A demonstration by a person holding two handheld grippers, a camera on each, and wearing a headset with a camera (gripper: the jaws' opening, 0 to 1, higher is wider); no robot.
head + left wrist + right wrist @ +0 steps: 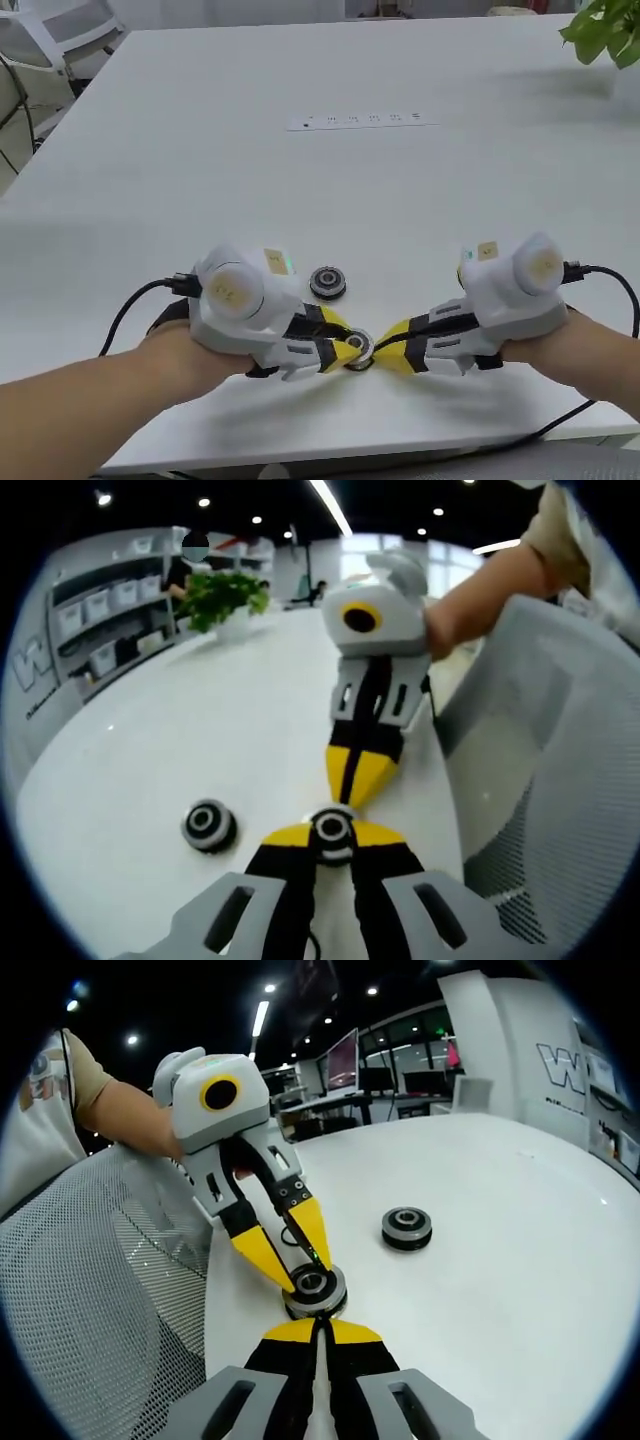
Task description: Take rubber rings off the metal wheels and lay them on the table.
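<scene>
The left gripper (338, 352) and right gripper (395, 358) have white-grey bodies, black jaws and yellow tips. The metal wheel (360, 346) between them is silvery and black; the second wheel (328, 283), on the white table (200, 150), wears a black rubber ring (405, 1244). The plant (603, 30) is green, and the chair (90, 1290) is pale grey mesh.

— How many metal wheels?
— Two: one wheel (359, 347) lower centre, another wheel (328, 283) above it.
— And grippers?
— Two: left gripper (347, 352), right gripper (388, 358). One plant (603, 30), upper right.
</scene>
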